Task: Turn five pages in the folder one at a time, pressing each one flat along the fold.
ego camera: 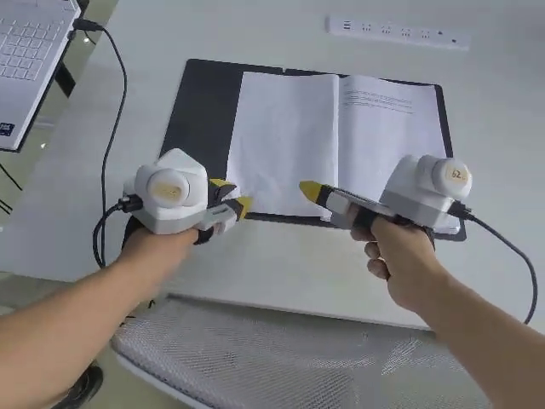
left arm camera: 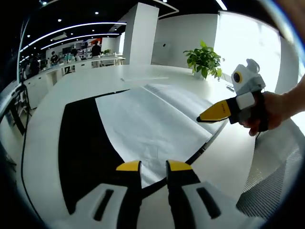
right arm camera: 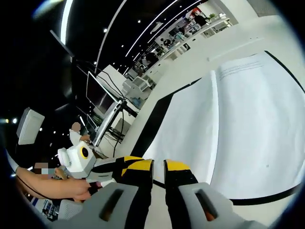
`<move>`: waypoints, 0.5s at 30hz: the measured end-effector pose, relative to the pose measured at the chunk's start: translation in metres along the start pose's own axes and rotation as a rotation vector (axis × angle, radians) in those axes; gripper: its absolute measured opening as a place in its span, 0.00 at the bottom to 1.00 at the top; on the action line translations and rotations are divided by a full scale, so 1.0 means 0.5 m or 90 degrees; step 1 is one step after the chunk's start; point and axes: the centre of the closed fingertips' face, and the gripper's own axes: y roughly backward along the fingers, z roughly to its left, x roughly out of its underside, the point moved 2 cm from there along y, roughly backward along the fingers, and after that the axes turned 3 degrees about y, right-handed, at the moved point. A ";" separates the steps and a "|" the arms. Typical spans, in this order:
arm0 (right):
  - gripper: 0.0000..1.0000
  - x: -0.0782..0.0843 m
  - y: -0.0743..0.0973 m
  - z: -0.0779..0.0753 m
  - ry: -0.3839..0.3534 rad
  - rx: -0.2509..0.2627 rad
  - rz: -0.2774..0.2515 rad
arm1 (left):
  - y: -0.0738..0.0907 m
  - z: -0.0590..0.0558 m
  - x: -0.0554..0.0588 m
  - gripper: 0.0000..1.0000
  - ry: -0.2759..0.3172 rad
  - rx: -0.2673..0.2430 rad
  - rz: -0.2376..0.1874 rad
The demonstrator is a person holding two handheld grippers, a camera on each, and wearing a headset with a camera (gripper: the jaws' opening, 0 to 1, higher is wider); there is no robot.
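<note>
The open folder (ego camera: pixel 204 102) lay on the bench (ego camera: pixel 255 264) just beyond both tools, its fold (ego camera: pixel 338 136) running away from the person, nearer the empty right gripper (ego camera: pixel 311 189), fingers almost pressed together, than the left gripper (ego camera: pixel 234 194), fingers narrowly parted.

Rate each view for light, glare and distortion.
Head view: even soft light, sharp, no glare on the folder. Left gripper view: fisheye curve, window beside the plant blown white. Right gripper view: rolled, dark ceiling with light streaks, pages bright.
</note>
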 end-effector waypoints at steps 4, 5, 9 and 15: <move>0.07 -0.019 0.011 -0.011 0.004 0.004 -0.012 | -0.012 0.002 0.010 0.10 -0.002 -0.004 0.004; 0.06 -0.024 0.013 -0.015 0.006 0.003 -0.015 | -0.014 0.004 0.014 0.08 -0.001 -0.007 0.008; 0.07 -0.041 0.017 -0.034 0.007 0.009 -0.024 | -0.016 0.002 0.022 0.05 -0.003 -0.009 0.005; 0.06 -0.056 -0.001 -0.058 -0.008 -0.001 -0.020 | -0.017 0.017 0.019 0.00 0.015 -0.022 -0.007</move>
